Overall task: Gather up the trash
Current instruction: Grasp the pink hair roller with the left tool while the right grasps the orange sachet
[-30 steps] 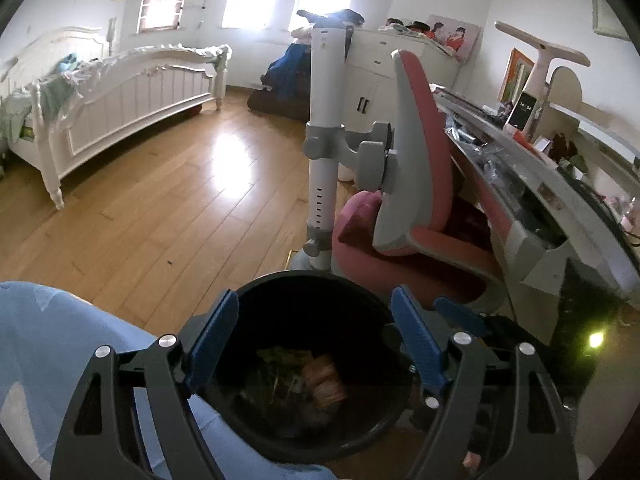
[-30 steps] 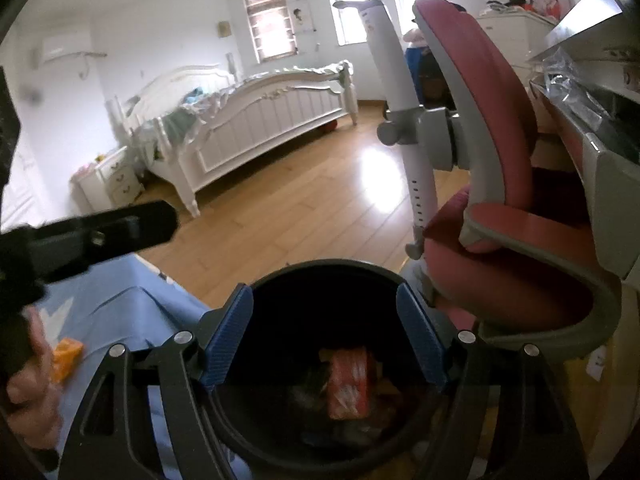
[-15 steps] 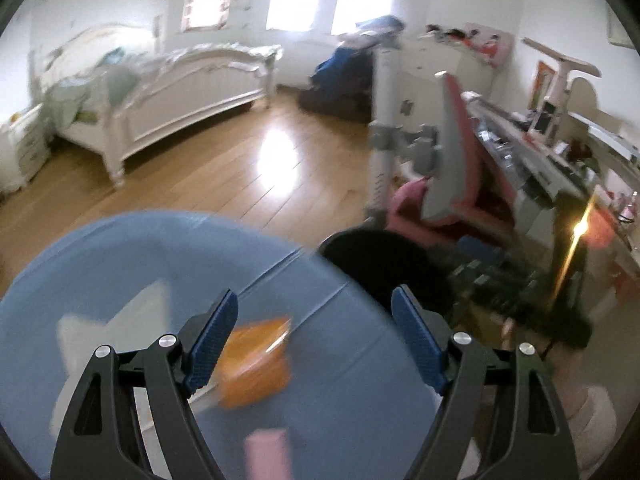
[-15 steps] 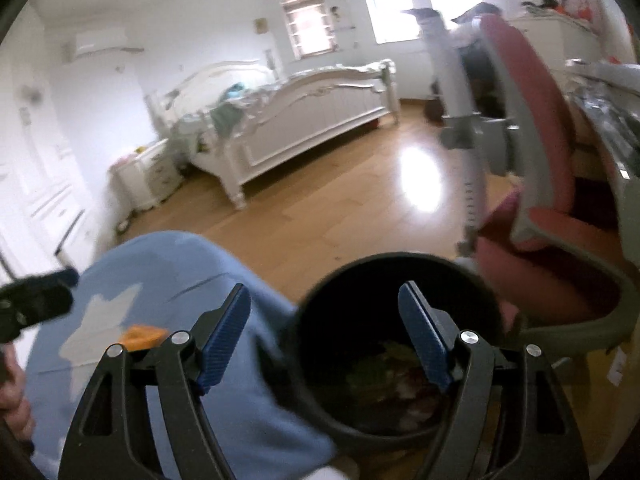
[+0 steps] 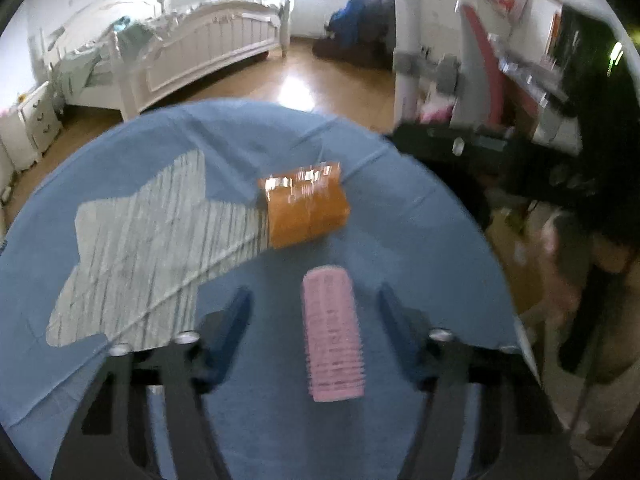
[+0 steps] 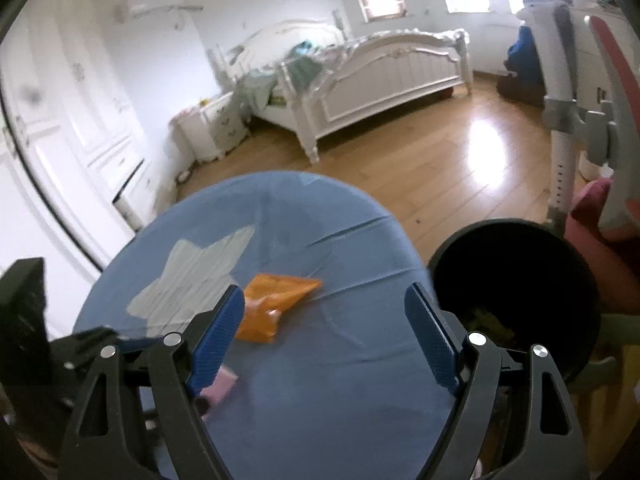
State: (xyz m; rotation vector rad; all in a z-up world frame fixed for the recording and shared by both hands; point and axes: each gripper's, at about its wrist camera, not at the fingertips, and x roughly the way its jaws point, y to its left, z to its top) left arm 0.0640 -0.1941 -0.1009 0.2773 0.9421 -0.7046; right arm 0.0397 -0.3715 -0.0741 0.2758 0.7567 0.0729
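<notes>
Both grippers are released and empty: left gripper (image 5: pixel 312 312) lines up over the pink wrapper (image 5: pixel 333 334), probably next, with the orange packet (image 6: pixel 276 304) and bin (image 6: pixel 516 292) close by.

1. A round table under a blue cloth (image 6: pixel 320 380) fills the foreground; all else is placed from it.
2. A pale star patch (image 5: pixel 136 256) lies on the cloth's left part.
3. A white bed (image 6: pixel 384 68) stands well beyond the table, across the wooden floor (image 6: pixel 440 160).
4. A white nightstand (image 6: pixel 218 128) sits beyond the table to the left, beside the bed.
5. A pink-and-grey chair (image 5: pixel 472 76) stands beyond the table's right edge.
</notes>
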